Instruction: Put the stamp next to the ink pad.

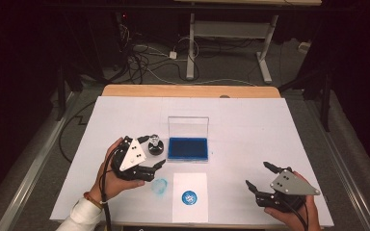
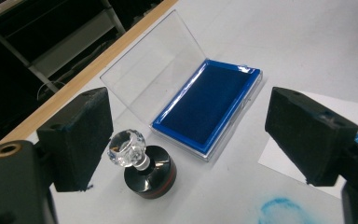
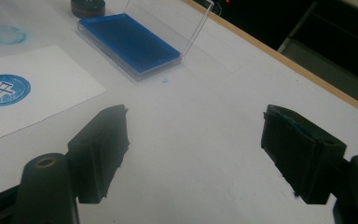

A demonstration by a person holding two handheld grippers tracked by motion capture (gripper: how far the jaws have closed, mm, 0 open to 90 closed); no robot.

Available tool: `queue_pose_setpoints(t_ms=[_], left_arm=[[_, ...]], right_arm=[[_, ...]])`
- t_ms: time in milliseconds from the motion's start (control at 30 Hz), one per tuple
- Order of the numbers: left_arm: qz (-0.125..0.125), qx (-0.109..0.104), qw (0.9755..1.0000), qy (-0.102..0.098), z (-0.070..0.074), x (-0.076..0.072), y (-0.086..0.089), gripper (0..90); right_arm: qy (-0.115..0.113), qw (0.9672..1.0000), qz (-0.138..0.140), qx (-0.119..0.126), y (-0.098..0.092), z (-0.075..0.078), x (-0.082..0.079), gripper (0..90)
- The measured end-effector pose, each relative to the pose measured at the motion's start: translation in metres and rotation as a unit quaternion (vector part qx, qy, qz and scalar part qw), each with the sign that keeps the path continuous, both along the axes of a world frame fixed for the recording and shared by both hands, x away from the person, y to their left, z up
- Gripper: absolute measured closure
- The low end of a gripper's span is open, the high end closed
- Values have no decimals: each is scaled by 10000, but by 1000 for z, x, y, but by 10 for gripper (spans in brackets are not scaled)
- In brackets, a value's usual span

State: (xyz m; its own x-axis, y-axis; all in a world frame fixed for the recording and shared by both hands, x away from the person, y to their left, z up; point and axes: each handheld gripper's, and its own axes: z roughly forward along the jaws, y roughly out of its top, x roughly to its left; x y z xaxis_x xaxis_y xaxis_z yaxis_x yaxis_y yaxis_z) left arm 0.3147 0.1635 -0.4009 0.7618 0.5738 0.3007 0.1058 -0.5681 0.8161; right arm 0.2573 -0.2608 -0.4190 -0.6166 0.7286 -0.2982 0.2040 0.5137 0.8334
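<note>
The white-topped bench (image 1: 250, 130) carries, at its centre, a clear plastic case with a blue ink pad (image 1: 188, 148), lid upright. At the case's six o'clock lies a white paper sheet (image 1: 190, 207) bearing a round blue stamp print (image 1: 189, 197). A round black stamp with a faceted clear knob (image 2: 144, 168) stands untouched at the case's nine o'clock, between the spread jaws of the left gripper (image 1: 154, 152). At four o'clock the right gripper (image 1: 258, 175) hangs spread, empty. A faint blue smudge (image 1: 159, 186) marks the bench.
</note>
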Motion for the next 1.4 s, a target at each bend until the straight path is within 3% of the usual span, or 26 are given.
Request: queue_pose_setpoints(t_ms=[433,733,1100,1400], left_arm=[[12,151,9999,-21,-11,-14,11,142],[92,143,9999,-11,-19,-20,22,141],[307,307,9991,-31,-31,-26,35,141],[514,352,9980,74,-42,-28,49,141]], right_arm=[[-47,10000,-81,18,0,0,0,203],[-118,9998,-176,7,0,0,1,182],[-80,9998,-167,12,1,-1,1,185],[-53,9998,-170,36,1,-2,2,188]])
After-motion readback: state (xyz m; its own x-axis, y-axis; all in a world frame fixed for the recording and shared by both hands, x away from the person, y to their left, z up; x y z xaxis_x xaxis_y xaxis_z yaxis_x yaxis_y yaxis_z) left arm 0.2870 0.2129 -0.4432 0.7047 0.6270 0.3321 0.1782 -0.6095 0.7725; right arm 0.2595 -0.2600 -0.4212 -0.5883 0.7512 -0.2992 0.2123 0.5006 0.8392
